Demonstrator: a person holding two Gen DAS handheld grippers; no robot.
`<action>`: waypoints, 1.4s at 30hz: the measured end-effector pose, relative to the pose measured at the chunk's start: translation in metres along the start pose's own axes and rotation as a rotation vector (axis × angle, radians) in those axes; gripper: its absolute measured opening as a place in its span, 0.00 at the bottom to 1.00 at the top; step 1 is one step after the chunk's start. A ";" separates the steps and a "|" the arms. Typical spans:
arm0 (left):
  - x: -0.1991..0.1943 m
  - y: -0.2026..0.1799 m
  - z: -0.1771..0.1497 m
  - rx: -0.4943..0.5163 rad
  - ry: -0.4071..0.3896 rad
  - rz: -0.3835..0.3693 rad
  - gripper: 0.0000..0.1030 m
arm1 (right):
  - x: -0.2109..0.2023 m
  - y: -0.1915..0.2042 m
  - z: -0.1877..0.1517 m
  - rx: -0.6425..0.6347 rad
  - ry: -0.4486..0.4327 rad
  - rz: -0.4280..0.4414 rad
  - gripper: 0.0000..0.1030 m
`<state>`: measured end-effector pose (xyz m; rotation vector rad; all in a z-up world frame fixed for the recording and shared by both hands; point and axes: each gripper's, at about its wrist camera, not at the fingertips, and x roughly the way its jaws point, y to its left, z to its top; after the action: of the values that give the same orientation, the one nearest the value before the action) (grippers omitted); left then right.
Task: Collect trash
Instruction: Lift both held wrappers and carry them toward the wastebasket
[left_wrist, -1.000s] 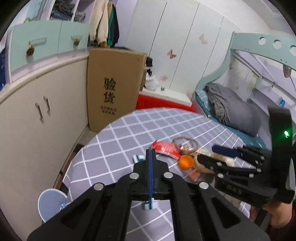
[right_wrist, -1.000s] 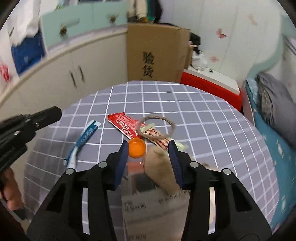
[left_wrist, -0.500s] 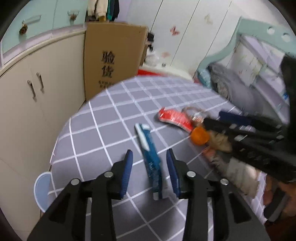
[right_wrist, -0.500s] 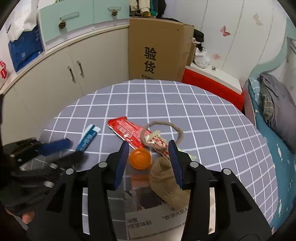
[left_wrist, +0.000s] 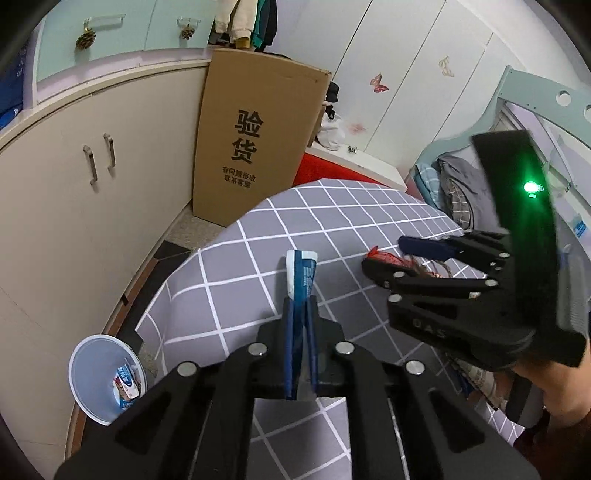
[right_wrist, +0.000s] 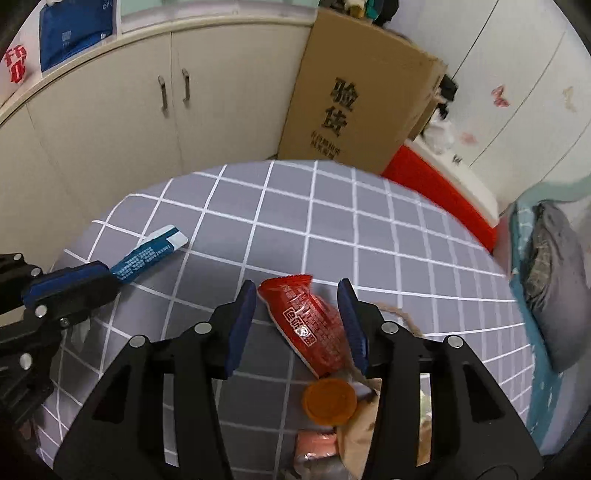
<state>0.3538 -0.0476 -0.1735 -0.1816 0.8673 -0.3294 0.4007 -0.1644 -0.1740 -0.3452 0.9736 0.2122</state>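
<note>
My left gripper (left_wrist: 300, 314) is shut on a blue and white wrapper (left_wrist: 302, 275), which sticks out forward over the grey checked round table (left_wrist: 343, 210); the wrapper also shows in the right wrist view (right_wrist: 147, 254). My right gripper (right_wrist: 297, 314) is open, its fingers on either side of a red snack packet (right_wrist: 308, 325) lying on the table. Just behind the packet lie an orange cap (right_wrist: 330, 400), a brown paper scrap (right_wrist: 364, 428) and a loop of string (right_wrist: 400, 317). A white bin (left_wrist: 105, 380) on the floor at lower left holds a wrapper.
A tall cardboard box (left_wrist: 255, 136) stands behind the table, by beige cabinets (left_wrist: 74, 184). A red box (right_wrist: 443, 192) and a bed with grey bedding (right_wrist: 554, 277) are at the right. Newspaper (left_wrist: 476, 380) lies at the table's near side.
My left gripper closed on the blue wrapper and lifted it. My right gripper moved forward from the orange cap to straddle the red packet.
</note>
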 end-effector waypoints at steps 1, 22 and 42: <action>0.000 0.000 0.000 -0.003 0.001 -0.002 0.07 | 0.004 0.000 -0.001 -0.003 0.016 0.007 0.39; -0.090 0.068 -0.022 -0.144 -0.138 -0.042 0.07 | -0.081 0.066 0.015 0.132 -0.171 0.322 0.22; -0.093 0.290 -0.057 -0.417 -0.036 0.306 0.07 | -0.003 0.296 0.068 0.058 -0.131 0.496 0.22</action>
<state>0.3153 0.2550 -0.2268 -0.4339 0.9055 0.1442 0.3543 0.1347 -0.1933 -0.0292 0.9209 0.6482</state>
